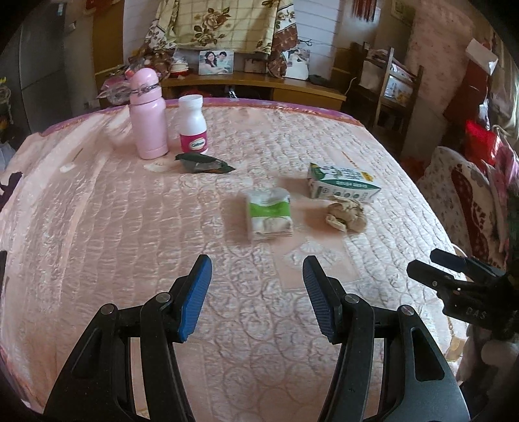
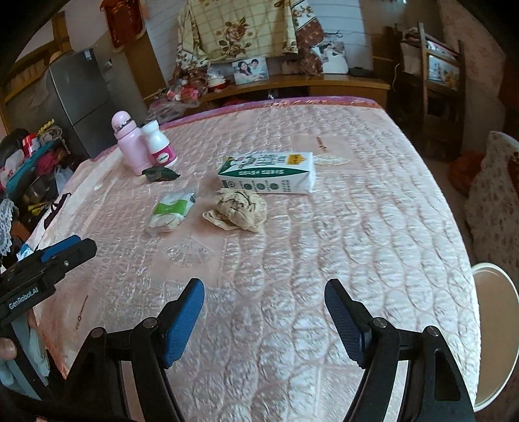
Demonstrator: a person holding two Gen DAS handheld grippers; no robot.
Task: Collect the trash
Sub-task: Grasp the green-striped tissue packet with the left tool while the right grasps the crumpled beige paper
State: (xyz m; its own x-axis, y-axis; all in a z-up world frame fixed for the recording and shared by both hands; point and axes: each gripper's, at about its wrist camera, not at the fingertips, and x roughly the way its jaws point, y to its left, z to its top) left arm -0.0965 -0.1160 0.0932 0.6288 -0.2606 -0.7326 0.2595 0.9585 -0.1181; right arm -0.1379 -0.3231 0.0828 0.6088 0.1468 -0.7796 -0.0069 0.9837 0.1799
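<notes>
1. Big bed (image 2: 324,227) with a shiny pink quilted cover, filling most of both views.
2. Wooden headboard shelf (image 1: 259,81) behind it, framed photo (image 1: 216,62) on top.
3. Floral checked blanket (image 2: 240,29) hanging on the white wall.
4. Grey fridge (image 2: 81,94) off left, wooden rack (image 2: 438,74) off right.
5. Soft, dim daylight throughout.

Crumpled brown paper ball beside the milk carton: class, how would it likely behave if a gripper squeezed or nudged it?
The crumpled paper ball looks loosely wadded, so it would probably give under the pads rather than resist. It seems light for its bulk, likely to slide on the quilted bed cover. A flat flap sticks out at one side, so it probably won't roll far.
</notes>
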